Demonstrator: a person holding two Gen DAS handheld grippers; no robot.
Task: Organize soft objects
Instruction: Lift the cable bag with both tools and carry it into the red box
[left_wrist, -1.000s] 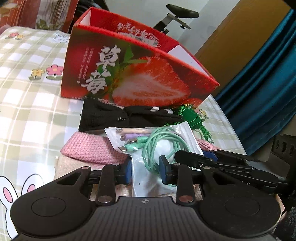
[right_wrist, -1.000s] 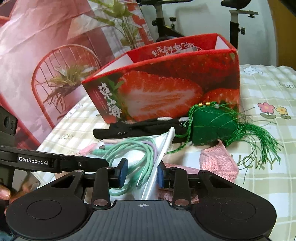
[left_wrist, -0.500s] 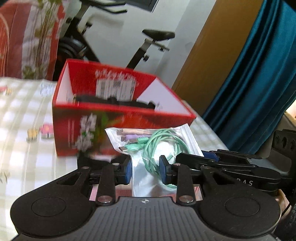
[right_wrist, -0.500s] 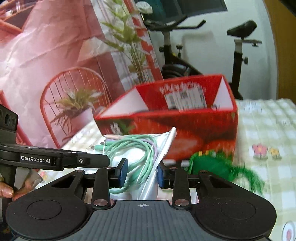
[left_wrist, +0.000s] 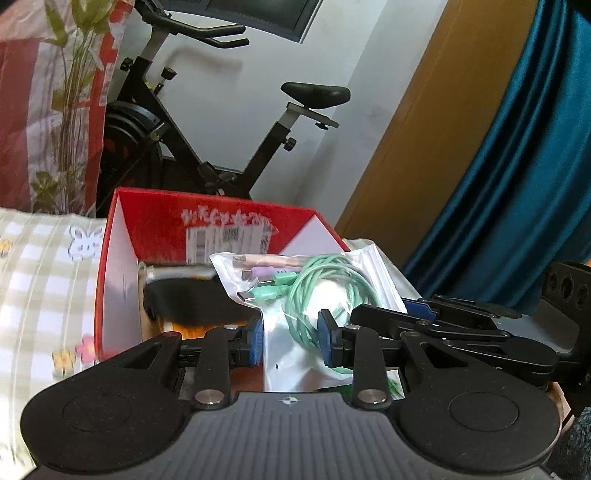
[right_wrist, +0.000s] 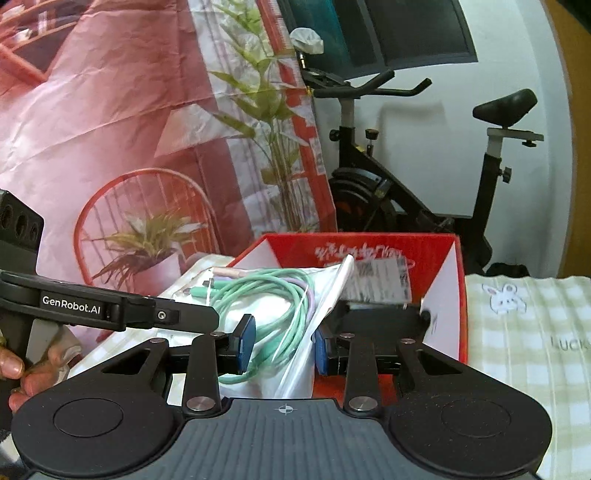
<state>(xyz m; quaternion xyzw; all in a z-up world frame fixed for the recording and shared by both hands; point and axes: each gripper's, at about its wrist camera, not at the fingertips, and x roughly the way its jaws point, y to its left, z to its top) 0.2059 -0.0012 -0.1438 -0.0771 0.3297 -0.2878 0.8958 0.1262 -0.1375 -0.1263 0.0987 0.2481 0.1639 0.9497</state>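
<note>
A second ago my two tools held the clear bag low over the pile of soft things on the table, in front of the red box. Now the bag is lifted up, and I look over the rim and down into the box. My left tool (left_wrist: 290, 341) pinches the bottom of the clear bag (left_wrist: 291, 354) between its blue pads. My right tool (right_wrist: 283, 345) pinches the same bag (right_wrist: 258, 325) from the other side, and each tool shows up in the other one's view. The green cable (left_wrist: 325, 280) is coiled inside the bag, with small plugs at the top. The bag hangs at the near edge of the red box (left_wrist: 122, 291), and its top leans over the open box. The box has white inside walls, and a dark thing (left_wrist: 192, 302) lies at the bottom, a bit blurry. The middle of the box is open above. The checked cloth (right_wrist: 524, 332) covers the table on both sides of the box. An exercise bike (left_wrist: 207, 147) stands behind it by the wall.
</note>
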